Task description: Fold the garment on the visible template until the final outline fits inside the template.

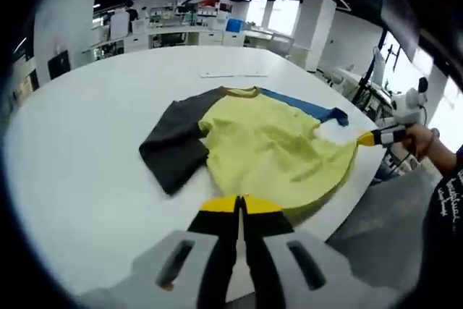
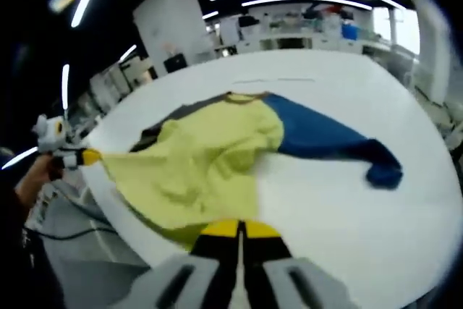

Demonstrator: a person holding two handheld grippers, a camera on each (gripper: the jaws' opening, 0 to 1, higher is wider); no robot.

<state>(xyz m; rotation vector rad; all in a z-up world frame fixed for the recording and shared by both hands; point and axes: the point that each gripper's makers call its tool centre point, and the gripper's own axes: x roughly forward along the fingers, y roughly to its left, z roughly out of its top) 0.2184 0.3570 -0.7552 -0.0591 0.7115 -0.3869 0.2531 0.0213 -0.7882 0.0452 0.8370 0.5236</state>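
On the white tabletop (image 1: 87,157) the shirt (image 1: 268,146) is lying mostly spread; we are gripping its near hem with both tongs (image 1: 242,204) (image 2: 237,231) clamped shut, folding barely begun.

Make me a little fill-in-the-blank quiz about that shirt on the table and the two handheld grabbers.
1. The garment's body is ____.
2. Its long sleeve is ____.
3. The other sleeve is dark ____.
4. The left gripper and right gripper both have their jaws ____ on the garment's hem.

Missing words: yellow; blue; grey; shut
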